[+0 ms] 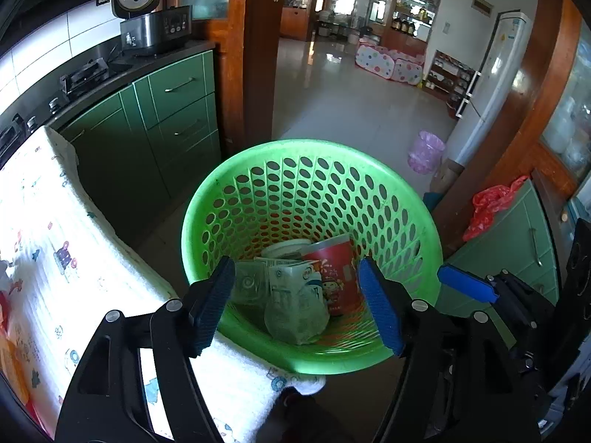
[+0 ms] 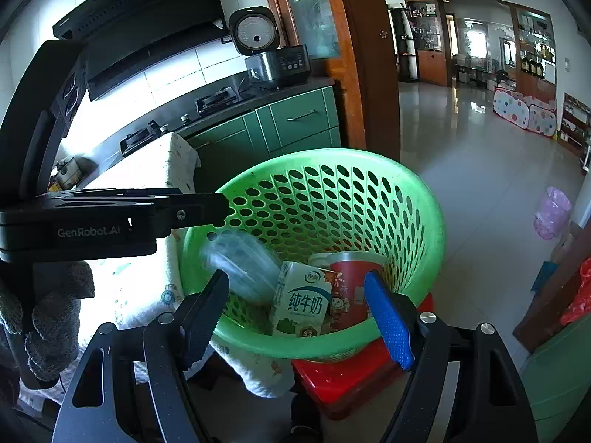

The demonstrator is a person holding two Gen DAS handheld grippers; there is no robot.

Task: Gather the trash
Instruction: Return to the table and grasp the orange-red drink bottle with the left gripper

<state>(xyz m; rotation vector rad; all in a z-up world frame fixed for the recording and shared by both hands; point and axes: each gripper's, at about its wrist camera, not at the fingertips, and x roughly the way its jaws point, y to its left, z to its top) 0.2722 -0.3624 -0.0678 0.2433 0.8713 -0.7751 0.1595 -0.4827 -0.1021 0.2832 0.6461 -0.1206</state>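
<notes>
A green perforated basket (image 1: 314, 170) (image 2: 406, 199) holds trash: a red paper cup (image 1: 338, 277) (image 2: 351, 295), a white milk carton (image 1: 295, 277) (image 2: 303, 301) and a clear plastic piece (image 1: 295, 317). In the right wrist view a blurred clear plastic piece (image 2: 240, 258) hangs in the air just inside the basket's left rim. My left gripper (image 1: 295, 306) is open and empty above the basket. My right gripper (image 2: 297, 317) is open and empty over the near rim. The left gripper also shows from the side in the right wrist view (image 2: 218, 208).
A table with a white patterned cloth (image 1: 55, 240) (image 2: 147, 170) is on the left, touching the basket. The basket stands on a red stool (image 2: 343, 376). Green cabinets (image 1: 166, 118) and a cooktop are behind. A pink bin (image 1: 424, 151) stands on the tiled floor.
</notes>
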